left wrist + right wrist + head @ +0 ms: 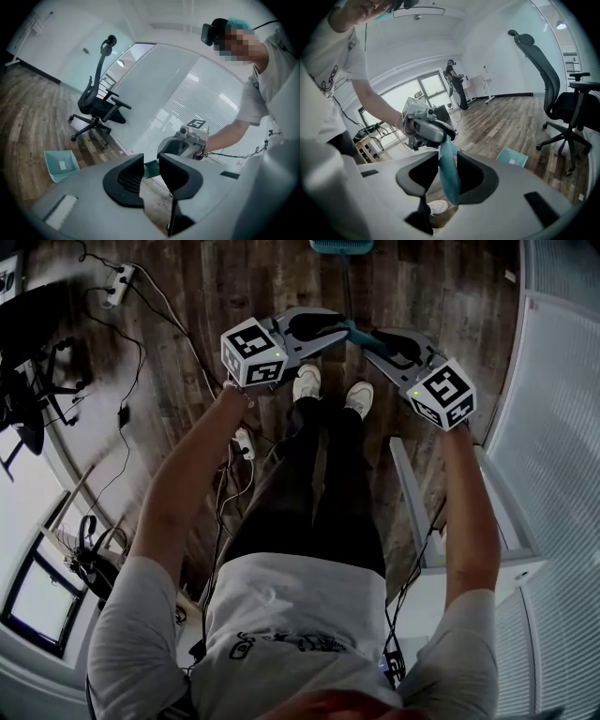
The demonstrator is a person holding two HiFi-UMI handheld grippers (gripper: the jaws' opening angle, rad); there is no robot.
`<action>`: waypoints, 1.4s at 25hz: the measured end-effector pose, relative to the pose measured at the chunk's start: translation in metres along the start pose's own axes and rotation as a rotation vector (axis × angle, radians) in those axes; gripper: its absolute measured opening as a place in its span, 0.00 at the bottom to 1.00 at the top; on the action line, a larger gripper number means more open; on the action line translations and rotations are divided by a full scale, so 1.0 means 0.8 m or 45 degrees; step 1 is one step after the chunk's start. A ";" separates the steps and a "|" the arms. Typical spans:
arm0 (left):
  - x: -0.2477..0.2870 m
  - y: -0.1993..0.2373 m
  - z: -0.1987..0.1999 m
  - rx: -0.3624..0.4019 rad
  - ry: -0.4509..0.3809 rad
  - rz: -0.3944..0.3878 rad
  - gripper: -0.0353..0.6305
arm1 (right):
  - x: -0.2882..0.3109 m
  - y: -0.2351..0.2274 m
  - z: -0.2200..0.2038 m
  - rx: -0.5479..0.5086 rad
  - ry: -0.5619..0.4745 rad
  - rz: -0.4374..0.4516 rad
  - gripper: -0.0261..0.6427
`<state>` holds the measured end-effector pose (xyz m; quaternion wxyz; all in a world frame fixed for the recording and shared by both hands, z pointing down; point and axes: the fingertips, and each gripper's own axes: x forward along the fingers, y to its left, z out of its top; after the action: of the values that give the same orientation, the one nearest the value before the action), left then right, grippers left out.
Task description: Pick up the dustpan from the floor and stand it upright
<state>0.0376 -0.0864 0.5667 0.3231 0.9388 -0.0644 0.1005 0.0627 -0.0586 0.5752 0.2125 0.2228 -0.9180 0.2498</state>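
Note:
The teal dustpan has its pan (342, 246) low on the wooden floor ahead of my feet, and its long handle (349, 326) rises toward me. Both grippers meet on the handle's upper end. My left gripper (330, 331) comes in from the left and is shut on the handle's tip (151, 168). From the right, my right gripper (377, 339) is shut on the handle (449, 180) just below. The pan also shows in the left gripper view (62, 165) and the right gripper view (512, 157), down on the floor.
A black office chair (98, 105) stands near the blind-covered glass wall. A power strip (120, 282) with cables lies on the floor at the left. A white desk (506, 549) stands at my right. My shoes (307, 382) are just behind the handle.

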 end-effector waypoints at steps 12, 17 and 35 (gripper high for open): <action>-0.019 -0.011 0.024 -0.069 -0.108 0.016 0.18 | -0.010 0.014 0.033 0.037 -0.064 0.009 0.21; -0.020 -0.020 0.038 -0.088 -0.161 0.010 0.18 | -0.022 0.018 0.045 0.052 -0.103 0.006 0.21; -0.031 -0.024 0.072 -0.157 -0.292 0.023 0.19 | -0.035 0.022 0.081 0.083 -0.187 0.005 0.21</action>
<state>0.0255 -0.1055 0.5050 0.3697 0.9219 -0.1154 -0.0088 0.0583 -0.0726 0.5038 0.1368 0.2454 -0.9230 0.2629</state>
